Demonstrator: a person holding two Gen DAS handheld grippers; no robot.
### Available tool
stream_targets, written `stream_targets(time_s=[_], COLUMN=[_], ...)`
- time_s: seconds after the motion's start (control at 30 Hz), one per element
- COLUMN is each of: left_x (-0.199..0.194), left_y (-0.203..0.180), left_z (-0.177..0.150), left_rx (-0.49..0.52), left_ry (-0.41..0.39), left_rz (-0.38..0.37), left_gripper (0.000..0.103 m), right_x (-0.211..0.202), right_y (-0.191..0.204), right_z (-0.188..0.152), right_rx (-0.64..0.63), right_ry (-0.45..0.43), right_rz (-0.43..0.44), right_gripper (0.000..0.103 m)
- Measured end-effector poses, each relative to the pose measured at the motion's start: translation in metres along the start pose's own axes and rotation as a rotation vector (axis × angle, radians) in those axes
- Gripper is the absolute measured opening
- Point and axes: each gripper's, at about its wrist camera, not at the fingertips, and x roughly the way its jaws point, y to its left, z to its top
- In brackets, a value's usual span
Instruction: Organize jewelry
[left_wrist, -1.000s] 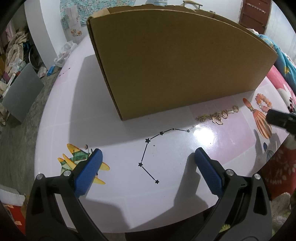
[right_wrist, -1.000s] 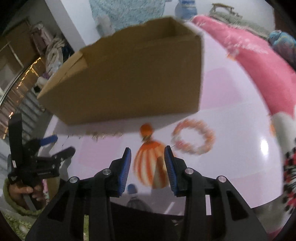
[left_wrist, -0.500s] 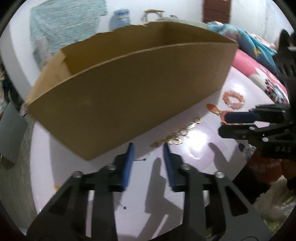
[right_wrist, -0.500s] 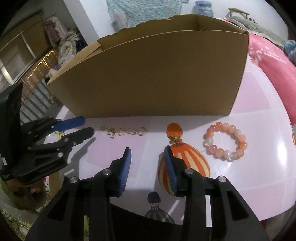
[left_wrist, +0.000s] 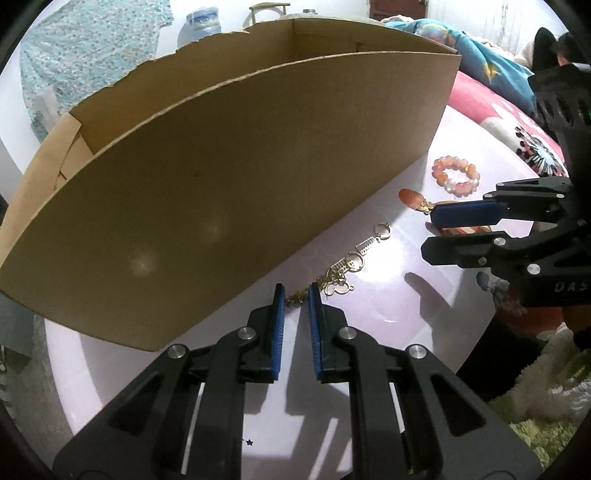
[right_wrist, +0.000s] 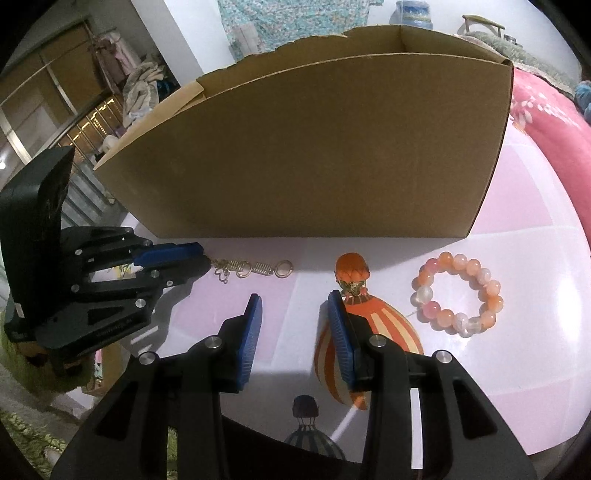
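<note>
Cardboard box (right_wrist: 314, 147), one, stands open-topped at the far side of the table (right_wrist: 535, 332), its contents hidden behind its near wall. Just before that wall lie one gold chain (right_wrist: 255, 267), one orange pendant (right_wrist: 352, 273) and one beaded bracelet (right_wrist: 460, 293), left to right. Left gripper (left_wrist: 295, 295), jaws just closing to a narrow gap, has the chain's end between its tips, grip uncertain; right gripper (right_wrist: 294, 301) hangs half apart, empty, near the pendant.

Both grippers (left_wrist: 295, 291) (right_wrist: 293, 302) are black-framed with ribbed blue pads, silver screws, and seemingly embossed lettering.
</note>
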Motion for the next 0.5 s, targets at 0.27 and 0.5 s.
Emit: stream_targets(time_s=[0.27,0.5], left_x=[-0.002,-0.015], left_y=[-0.006,-0.007], left_z=[-0.008,-0.017], left_rx=[0.044,-0.001], left_ry=[-0.010,-0.018], left_rz=[-0.010,-0.021], left_gripper=[0.006,0.002], right_x=[0.003,-0.002], right_y=[0.002,-0.002], right_z=[0.004,0.000], right_rx=[0.009,0.010], right_ry=[-0.004,-0.003], right_rz=[0.002,-0.002], right_gripper=[0.037,0.037])
